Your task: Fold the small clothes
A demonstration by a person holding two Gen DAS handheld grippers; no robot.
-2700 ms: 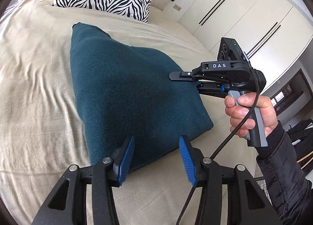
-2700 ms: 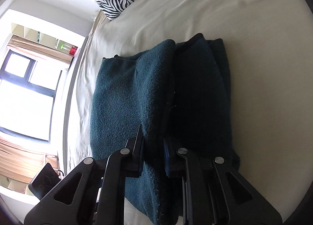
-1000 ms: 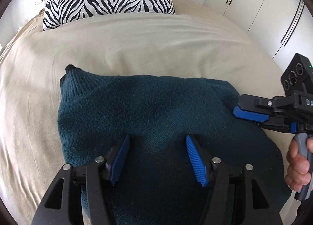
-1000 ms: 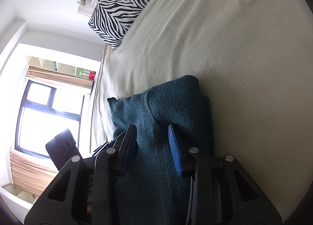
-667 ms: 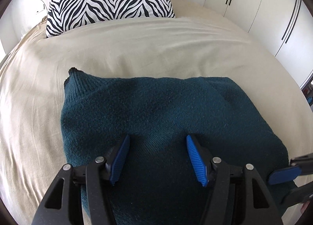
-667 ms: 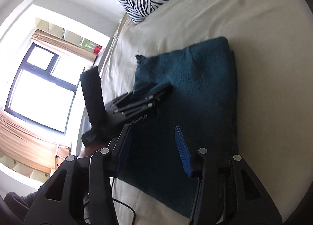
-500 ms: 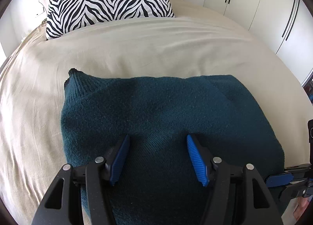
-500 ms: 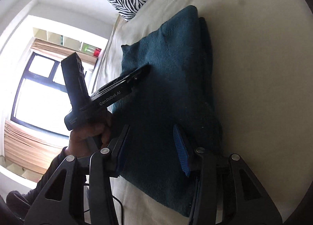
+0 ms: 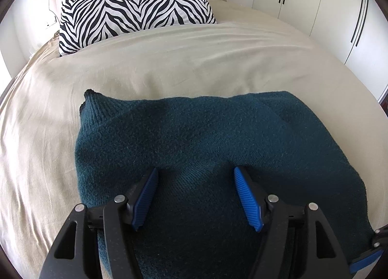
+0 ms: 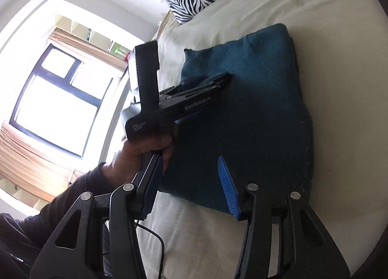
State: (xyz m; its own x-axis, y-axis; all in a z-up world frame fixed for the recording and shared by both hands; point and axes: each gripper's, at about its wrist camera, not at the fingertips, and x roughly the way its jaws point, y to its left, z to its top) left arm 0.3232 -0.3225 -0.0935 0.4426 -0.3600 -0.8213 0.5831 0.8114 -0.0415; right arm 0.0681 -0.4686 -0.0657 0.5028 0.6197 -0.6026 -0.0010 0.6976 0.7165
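Observation:
A dark teal knitted sweater [image 9: 206, 128] lies folded in a rough rectangle on the beige bed. My left gripper [image 9: 196, 170] stands open with its fingertips resting on the sweater's near part; a low bulge of knit lies between the blue pads, unclamped. In the right wrist view the sweater [image 10: 262, 85] fills the middle and the left gripper [image 10: 225, 79] lies over it, held by a hand [image 10: 143, 153]. My right gripper [image 10: 188, 156] hovers off the sweater's near edge, its jaws opening with nothing between them. One of its blue pads [image 9: 366, 260] shows at the lower right corner.
A zebra-striped pillow [image 9: 135, 10] leans at the head of the bed, with a grey pillow behind it. The beige sheet [image 9: 194, 60] spreads around the sweater. White wardrobe doors [image 9: 315, 0] stand to the right, a bright window [image 10: 55, 99] on the other side.
My right gripper has let go of the sweater's fold, drawn back off its edge and rolled, jaws widening. The sweater now lies flat and folded. The left gripper has hardly shifted.

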